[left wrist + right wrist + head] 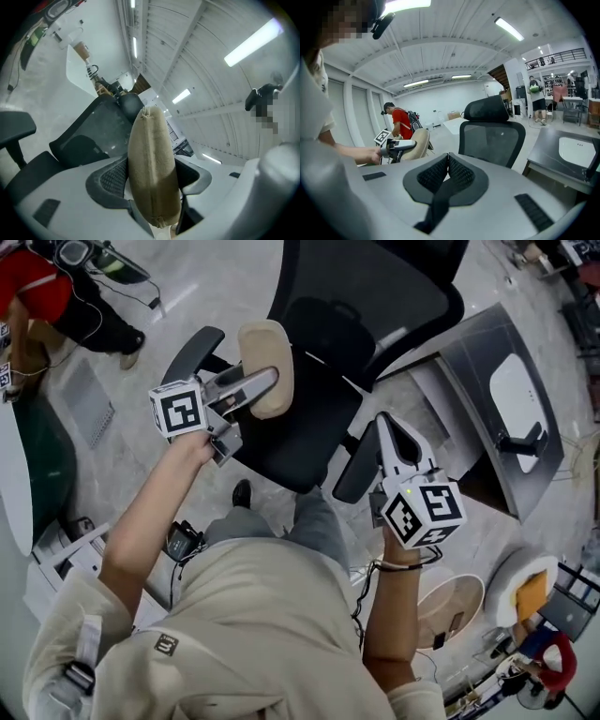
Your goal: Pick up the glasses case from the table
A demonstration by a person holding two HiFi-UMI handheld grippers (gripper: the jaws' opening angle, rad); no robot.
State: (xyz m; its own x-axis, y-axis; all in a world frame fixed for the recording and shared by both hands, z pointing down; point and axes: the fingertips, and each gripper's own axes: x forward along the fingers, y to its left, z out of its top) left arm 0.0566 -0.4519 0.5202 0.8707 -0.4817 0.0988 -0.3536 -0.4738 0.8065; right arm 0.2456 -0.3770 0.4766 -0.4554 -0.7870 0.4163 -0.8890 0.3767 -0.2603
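the left tongs (265, 382) are clamped on the soft beige fabric glasses case (266, 345), their jaws kept wide apart by its body. the case is up in the air above the seat of a black mesh office chair (375, 306), well apart from the grey surface (487, 343) at the right. the right tongs (448, 157) are closed, pads touching, holding nothing

One glasses case (266, 341); left tongs (271, 382), right tongs (386, 426) – two; one office chair (375, 296).
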